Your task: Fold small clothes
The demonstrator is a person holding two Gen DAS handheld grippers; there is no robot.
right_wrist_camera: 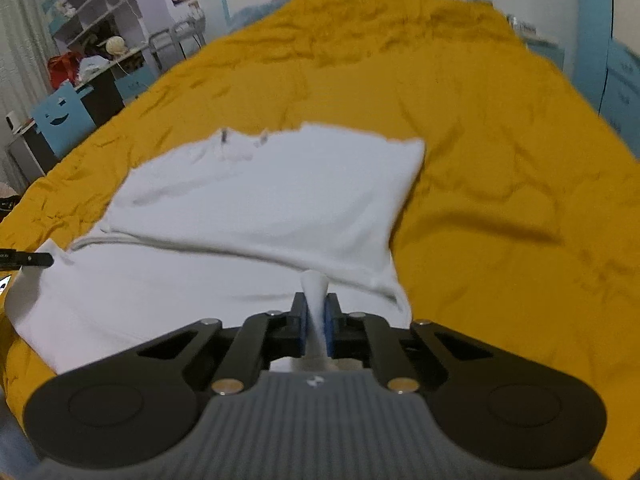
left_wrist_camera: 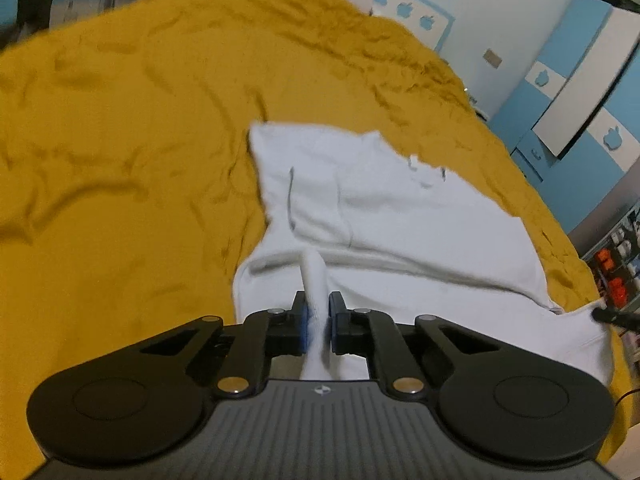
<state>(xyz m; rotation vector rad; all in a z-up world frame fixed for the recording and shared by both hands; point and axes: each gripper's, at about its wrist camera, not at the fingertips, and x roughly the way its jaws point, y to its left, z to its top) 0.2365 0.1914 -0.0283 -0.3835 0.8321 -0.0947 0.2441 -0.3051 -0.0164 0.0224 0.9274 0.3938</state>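
Note:
A white garment lies partly folded on a mustard-yellow bed cover. My left gripper is shut on a pinched fold of the garment's near edge. In the right wrist view the same white garment lies on the cover, and my right gripper is shut on another pinch of its near edge. The right gripper's tip shows at the garment's right corner in the left wrist view; the left gripper's tip shows at its left corner in the right wrist view.
Blue and white cabinets stand to the right of the bed. Shelves and a cluttered desk stand to the left. A wall with blue apple shapes is beyond the bed's far end.

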